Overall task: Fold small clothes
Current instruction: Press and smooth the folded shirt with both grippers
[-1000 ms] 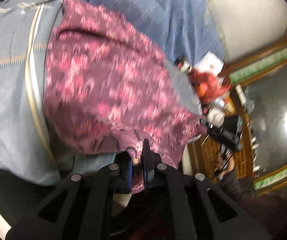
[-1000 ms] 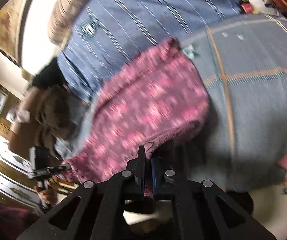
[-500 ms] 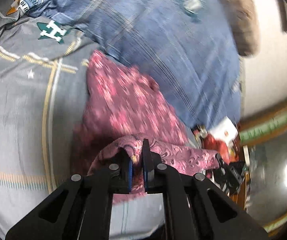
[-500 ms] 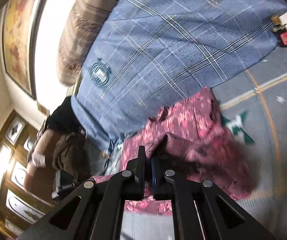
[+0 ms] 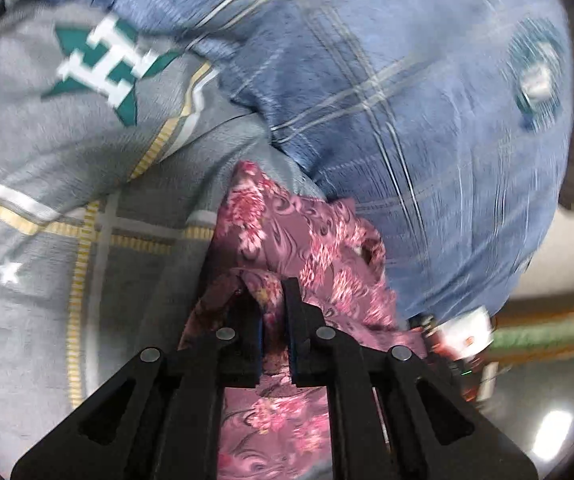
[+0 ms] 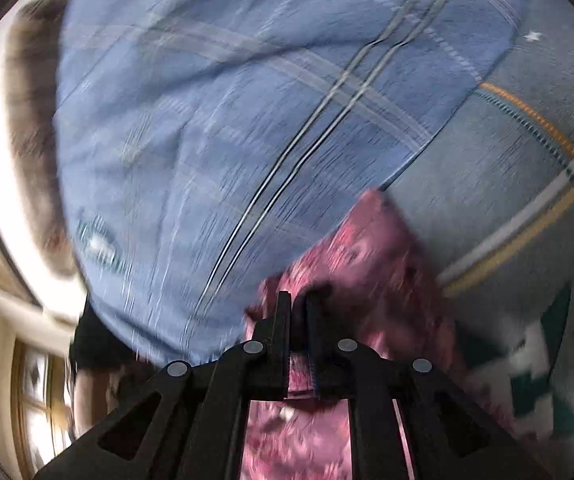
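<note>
The pink floral garment [image 5: 299, 240] lies bunched on the grey bed cover [image 5: 47, 184], its far edge pushed up against the rim of the blue plaid quilt [image 5: 407, 100]. Seen from that quilt, the garment sits just at its lower border, where quilt and grey cover meet.

The left gripper [image 5: 273, 300] is clenched on a raised fold of the garment; cloth fills the narrow slot between its black fingers [image 5: 247, 312] and spills down beneath them. To the left of that fold the grey cover runs open and flat, crossed by yellow and white stripes and a green star emblem [image 5: 103, 64] near the quilt's edge. To the right, past the quilt's lower corner, small cluttered items [image 5: 467, 332] crowd the bed's margin.

The right gripper [image 6: 297, 304] has its jaws opening, with a strip of the same garment [image 6: 371, 264] between the fingers [image 6: 283, 320]; the pads are close to the cloth, though blur hides whether they press it. The quilt [image 6: 247, 120] fills most of this view directly ahead, leaving little room forward. Free grey cover [image 6: 507, 168] with an orange-striped line lies to the right of the quilt's edge. A brown headboard cushion [image 6: 31, 120] stands beyond the quilt.
</note>
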Demonstrator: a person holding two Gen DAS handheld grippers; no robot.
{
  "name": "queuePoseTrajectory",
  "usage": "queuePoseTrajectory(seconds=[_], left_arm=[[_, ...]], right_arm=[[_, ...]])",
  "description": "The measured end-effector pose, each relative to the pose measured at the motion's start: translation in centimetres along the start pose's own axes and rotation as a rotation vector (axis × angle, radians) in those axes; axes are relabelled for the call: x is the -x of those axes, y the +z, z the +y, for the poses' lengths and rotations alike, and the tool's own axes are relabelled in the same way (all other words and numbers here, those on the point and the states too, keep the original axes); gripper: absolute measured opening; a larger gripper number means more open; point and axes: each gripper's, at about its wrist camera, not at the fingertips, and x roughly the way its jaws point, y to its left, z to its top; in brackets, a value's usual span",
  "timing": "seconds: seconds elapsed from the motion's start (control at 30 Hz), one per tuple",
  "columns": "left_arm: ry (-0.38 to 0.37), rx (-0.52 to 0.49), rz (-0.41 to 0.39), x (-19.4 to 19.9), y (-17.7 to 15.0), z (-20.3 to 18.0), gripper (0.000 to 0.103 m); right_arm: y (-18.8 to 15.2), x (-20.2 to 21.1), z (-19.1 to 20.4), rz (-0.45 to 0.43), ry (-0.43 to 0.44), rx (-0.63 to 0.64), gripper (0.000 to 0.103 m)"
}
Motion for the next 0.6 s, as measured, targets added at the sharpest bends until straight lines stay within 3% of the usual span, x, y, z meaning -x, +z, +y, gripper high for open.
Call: queuePoseTrajectory(seconds=[0.07,0.13,0.17,0.2,0.3,0.4,0.47,0.53,0.6], left_arm=[[-0.074,0.079,0.017,0.1,0.7,1.0,0.009],[-0.128,0.1,0.006,0.8,0.9,1.3,0.016],[-0.146,0.089,-0.005,1.4,0.9,1.2,0.026],[-0.151,0.073,-0.031,2.1,0.9,1.0,0.044],[-0.125,0.053,-0.162,5.1,1.0,0.8,0.065],[-0.141,0.028,-0.159,6.0,0.9,0.7,0.065],[-0.087,-0.05,-0.13,5.5,0.2,0.0,0.068],[-0.007,-0.111,-0.091,4.1,-0.3,-0.5,0.068],[0.056,-0.134,-0.058,3.0,-0.6,-0.5,0.068]], right_arm=[[0.9,0.5,-0.6,-0.044,0.012,-0.043,0.013],[1.2,1.5,-0.2,-0.063,0.037,-0.007,0.018],[1.1,1.7,0.1,-0.06,0.039,0.026,0.026],[0.9,2.0,0.7,-0.049,0.029,0.074,0.03],[-0.7,2.3,2.1,0.022,0.031,0.192,0.032],[-3.0,1.2,2.4,0.161,0.036,0.255,0.038],[-4.4,-0.3,2.6,0.242,0.002,0.288,0.038],[-4.6,-1.8,2.9,0.241,-0.067,0.324,0.038],[-3.4,-2.2,3.6,0.142,-0.114,0.355,0.038]])
